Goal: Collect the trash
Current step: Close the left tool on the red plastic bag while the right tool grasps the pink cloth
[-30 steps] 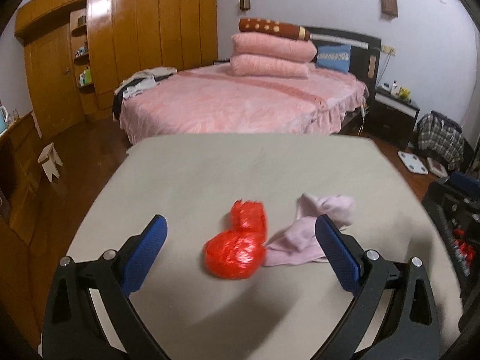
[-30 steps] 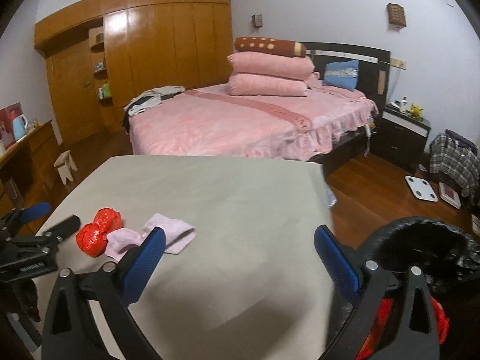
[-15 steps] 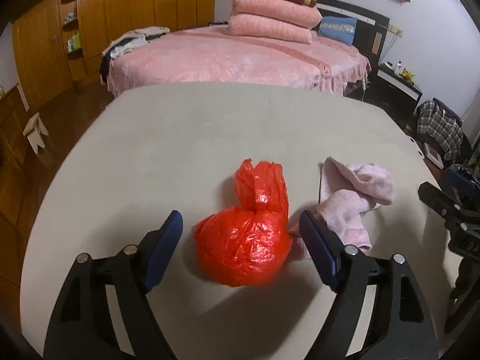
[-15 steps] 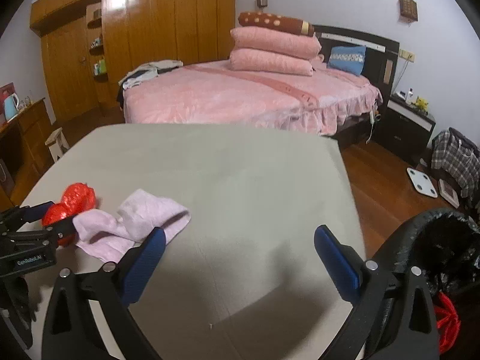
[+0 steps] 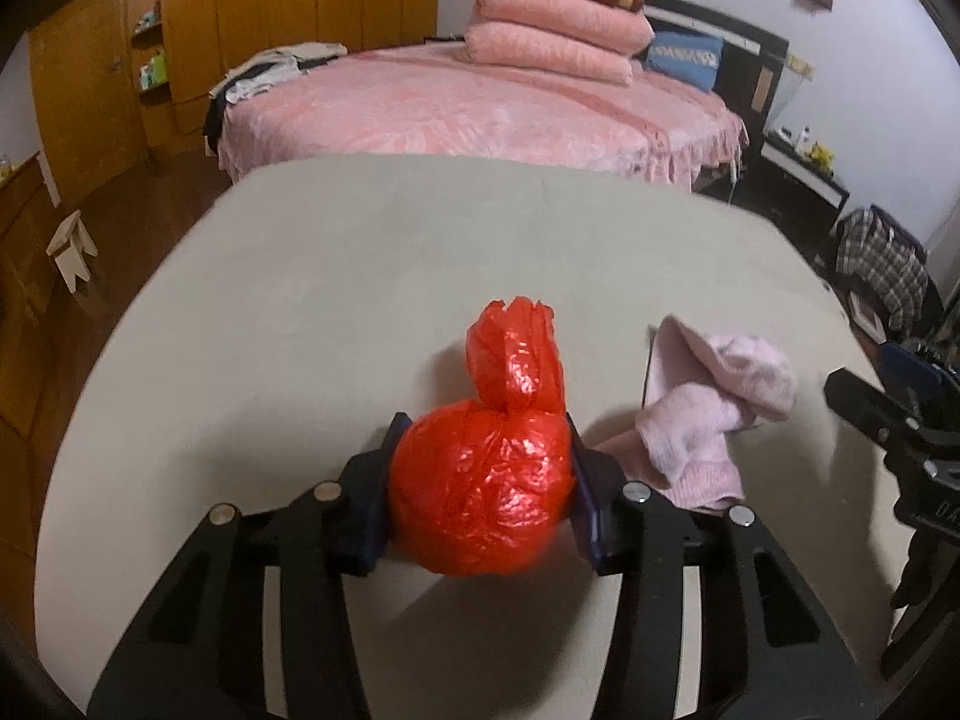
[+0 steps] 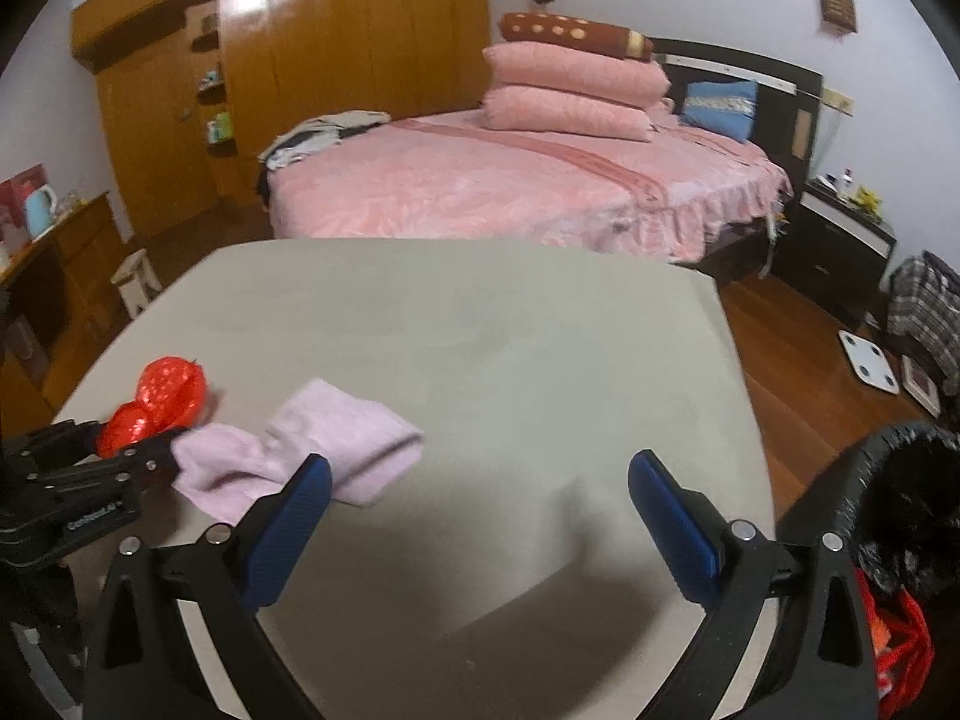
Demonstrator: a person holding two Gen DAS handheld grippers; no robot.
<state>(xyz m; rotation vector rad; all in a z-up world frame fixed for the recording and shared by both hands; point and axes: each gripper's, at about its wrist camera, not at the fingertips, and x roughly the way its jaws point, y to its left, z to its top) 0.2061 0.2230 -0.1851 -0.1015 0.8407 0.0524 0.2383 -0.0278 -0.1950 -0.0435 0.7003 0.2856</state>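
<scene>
A tied red plastic bag [image 5: 480, 480] lies on the beige table [image 5: 360, 270], its knotted top pointing away. My left gripper [image 5: 485, 426] is closing around its round body, and both blue pads touch its sides. From the right wrist view the same red bag [image 6: 162, 396] sits at the table's left with the left gripper [image 6: 120, 450] on it. A crumpled pink cloth [image 5: 714, 408] lies just right of the bag. My right gripper [image 6: 480, 465] hovers open over bare table, with the pink cloth [image 6: 312, 450] by its left finger and nothing between its fingers.
A bin with a black liner [image 6: 900, 492] stands off the table's right front corner, with red trash [image 6: 900, 648] beside it. Beyond the table are a pink bed [image 6: 510, 186], a small white stool [image 6: 135, 282], wooden wardrobes [image 6: 300, 72] and a white scale [image 6: 870, 360] on the floor.
My left gripper came down and forward over the red bag and its jaws narrowed from wide apart onto the bag's sides. The right gripper dipped toward the table and stayed open.
</scene>
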